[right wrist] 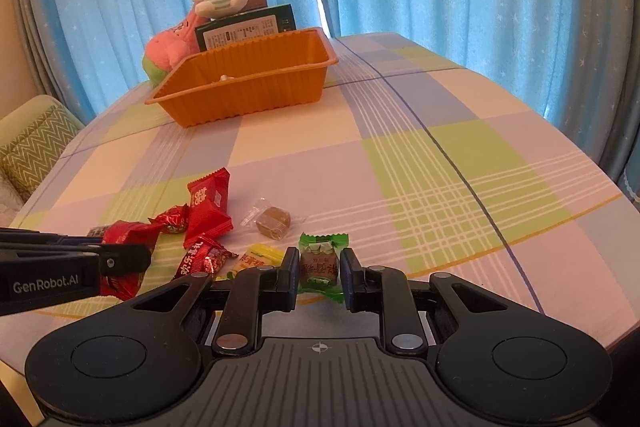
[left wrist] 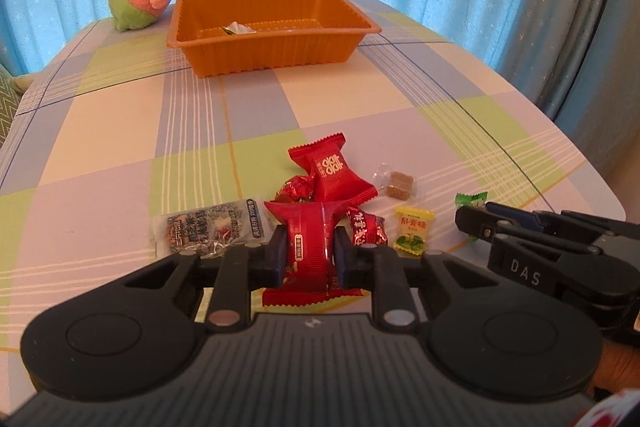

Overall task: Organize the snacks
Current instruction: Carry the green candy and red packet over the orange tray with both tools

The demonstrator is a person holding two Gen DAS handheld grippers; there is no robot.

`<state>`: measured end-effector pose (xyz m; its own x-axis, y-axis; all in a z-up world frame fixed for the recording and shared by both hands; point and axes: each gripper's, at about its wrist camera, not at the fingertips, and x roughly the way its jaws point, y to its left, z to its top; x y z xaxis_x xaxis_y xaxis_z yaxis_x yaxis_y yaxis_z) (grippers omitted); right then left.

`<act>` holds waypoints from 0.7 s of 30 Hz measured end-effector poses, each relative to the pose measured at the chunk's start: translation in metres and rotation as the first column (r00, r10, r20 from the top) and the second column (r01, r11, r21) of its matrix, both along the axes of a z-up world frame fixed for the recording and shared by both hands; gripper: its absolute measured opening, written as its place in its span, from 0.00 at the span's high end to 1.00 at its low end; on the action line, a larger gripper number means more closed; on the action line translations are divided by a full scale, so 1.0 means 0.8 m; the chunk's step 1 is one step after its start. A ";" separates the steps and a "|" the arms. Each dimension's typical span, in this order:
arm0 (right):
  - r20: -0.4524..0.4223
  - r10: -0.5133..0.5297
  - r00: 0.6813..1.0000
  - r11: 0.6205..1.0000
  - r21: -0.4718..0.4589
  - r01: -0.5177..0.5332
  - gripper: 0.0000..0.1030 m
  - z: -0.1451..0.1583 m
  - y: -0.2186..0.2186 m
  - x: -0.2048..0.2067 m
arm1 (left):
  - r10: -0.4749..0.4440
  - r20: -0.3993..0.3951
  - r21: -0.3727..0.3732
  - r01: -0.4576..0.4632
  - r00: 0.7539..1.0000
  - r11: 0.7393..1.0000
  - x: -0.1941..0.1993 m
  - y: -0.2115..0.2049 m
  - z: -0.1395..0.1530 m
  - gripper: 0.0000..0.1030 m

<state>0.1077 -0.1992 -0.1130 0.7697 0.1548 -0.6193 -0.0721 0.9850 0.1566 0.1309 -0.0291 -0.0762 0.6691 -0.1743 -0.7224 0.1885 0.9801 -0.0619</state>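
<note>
In the left wrist view, low and centre, the left gripper has its jaws drawn in on a long red foil snack packet, both dark pads pressing its sides so that the wrapper bulges above and below them. Just beyond it on the pastel checked tablecloth lie a second red pillow-shaped packet, a clear crinkled packet with dark print to the left, and a yellow wrapped sweet to the right. In the right wrist view the right gripper is pinched narrowly on a small green-wrapped candy with a brown label, held upright between the pads in the lower centre of the frame. A clear-wrapped brown cube lies just above it. The ribbed orange plastic tray stands well apart at the upper centre, with a small silvery wrapper on its floor.
</note>
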 end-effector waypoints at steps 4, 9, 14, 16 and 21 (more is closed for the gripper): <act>0.012 0.010 1.000 1.000 0.014 -0.010 0.79 0.004 0.001 -0.001 | 0.009 0.012 -0.019 -0.009 1.000 1.000 -0.003 0.004 0.008 0.80; 0.024 0.030 0.999 0.999 0.012 -0.030 0.79 0.009 0.005 -0.002 | 0.019 0.030 -0.028 -0.018 0.999 0.999 -0.004 0.007 0.017 0.80; 0.033 0.039 0.999 0.999 0.014 -0.040 0.79 0.017 0.007 0.000 | 0.029 0.040 -0.033 -0.027 0.999 0.999 -0.002 0.009 0.023 0.80; 0.029 0.041 0.999 0.999 0.019 -0.042 0.79 0.020 0.007 0.002 | 0.031 0.043 -0.034 -0.030 0.999 0.999 -0.001 0.010 0.025 0.80; 0.035 0.055 0.998 0.998 0.018 -0.056 0.79 0.029 0.008 0.007 | 0.043 0.052 -0.042 -0.041 0.998 0.998 0.005 0.014 0.029 0.80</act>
<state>0.1129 -0.1925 -0.0896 0.7803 0.2093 -0.5894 -0.1321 0.9762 0.1718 0.1349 -0.0183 -0.0526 0.7132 -0.1738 -0.6791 0.1514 0.9841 -0.0929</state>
